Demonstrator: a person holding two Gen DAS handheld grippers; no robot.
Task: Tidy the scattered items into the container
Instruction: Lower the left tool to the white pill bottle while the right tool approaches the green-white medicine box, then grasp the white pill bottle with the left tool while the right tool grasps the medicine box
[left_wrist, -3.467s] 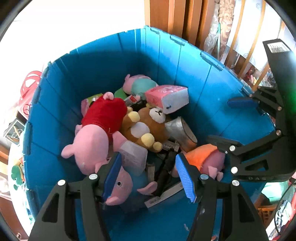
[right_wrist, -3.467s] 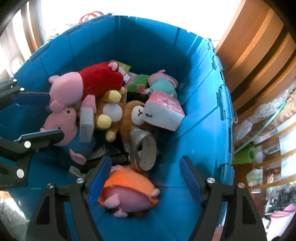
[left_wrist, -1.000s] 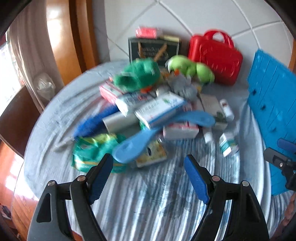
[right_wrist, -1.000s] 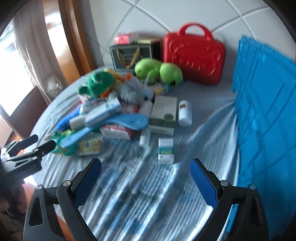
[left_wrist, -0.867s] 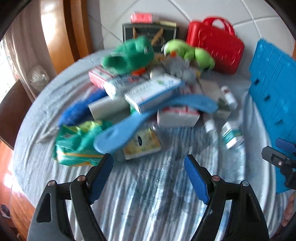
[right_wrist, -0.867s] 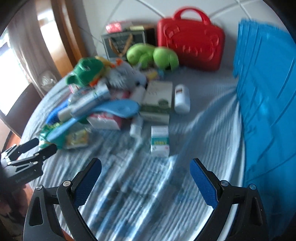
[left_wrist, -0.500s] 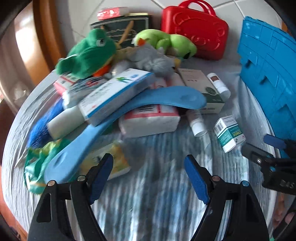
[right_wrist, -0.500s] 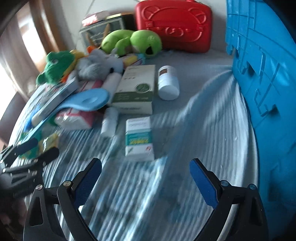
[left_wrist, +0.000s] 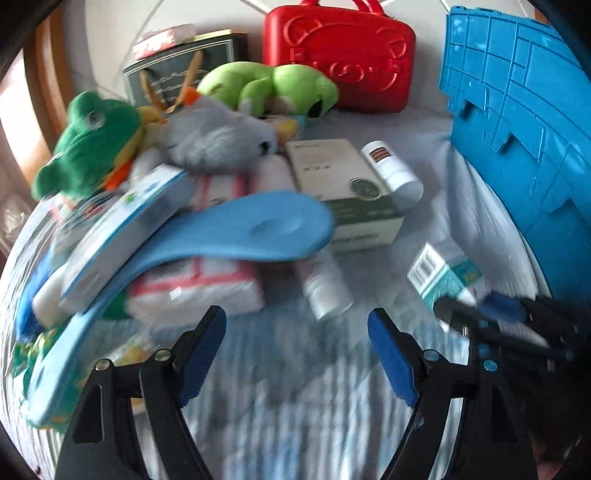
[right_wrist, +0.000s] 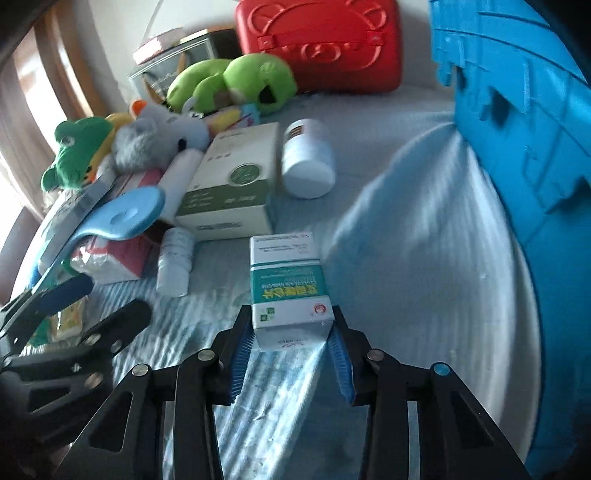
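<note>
My right gripper (right_wrist: 291, 326) is shut on a small teal-and-white carton (right_wrist: 286, 284), both pads pressed against its near end as it lies on the striped cloth. From the left wrist view the same carton (left_wrist: 443, 275) and right gripper (left_wrist: 480, 310) appear at the right. My left gripper (left_wrist: 295, 354) is open over bare cloth, with nothing between its fingers and a small white bottle (left_wrist: 325, 288) just ahead of it. The blue container (left_wrist: 517, 129) stands at the right edge of the table. The pile holds a light-blue paddle-shaped piece (left_wrist: 240, 229) and a tissue packet (left_wrist: 192, 284).
Behind lie a green-and-white box (left_wrist: 343, 184), a bigger white bottle (left_wrist: 391, 170), a green frog plush (left_wrist: 92, 144), a grey plush (left_wrist: 218, 140) and a lime plush (left_wrist: 266, 88). A red case (left_wrist: 340, 59) leans against the wall. The round table's edge curves near the left side.
Both grippers have left the blue container's inside and come down over the table toward the pile. The right jaws, wide open half a second ago, have shut on the teal carton.
</note>
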